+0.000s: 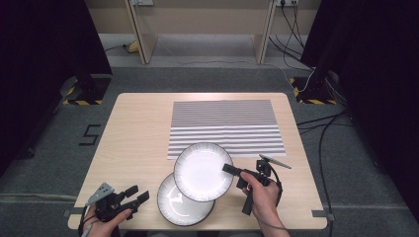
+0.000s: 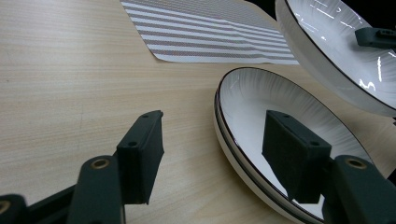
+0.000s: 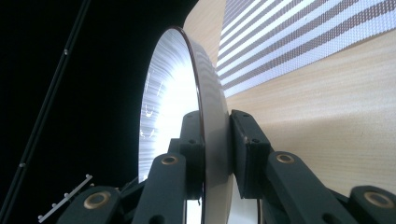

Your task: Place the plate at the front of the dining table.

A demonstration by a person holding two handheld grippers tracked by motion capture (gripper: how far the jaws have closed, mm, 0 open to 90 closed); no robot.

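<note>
High view first: a wooden table point(image 1: 138, 128) holds a striped mat point(image 1: 225, 126) on its far half. Two white plates with dark rims sit near the front edge. The top plate point(image 1: 200, 170) is lifted and covers part of the bottom plate point(image 1: 178, 205), which lies flat on the table. The top plate also reaches over the near edge of the mat. The right gripper point(image 1: 230, 169) pinches the right rim of the top plate, with a hand point(image 1: 262, 195) behind it. The left gripper point(image 1: 137, 193) is at the front left, just beside the bottom plate and not touching it. Its jaws are apart and hold nothing.

Left gripper view: the two black jaws stand wide apart. The bottom plate point(image 2: 280, 121) lies on the table past the right jaw. The top plate point(image 2: 336, 51) hangs higher, at the upper right, over the mat point(image 2: 210, 32).

Right gripper view: the top plate point(image 3: 187, 93) is seen edge on. The jaws are clamped on its rim, one on each face. The mat point(image 3: 299, 32) and table point(image 3: 327, 121) show beyond.
</note>
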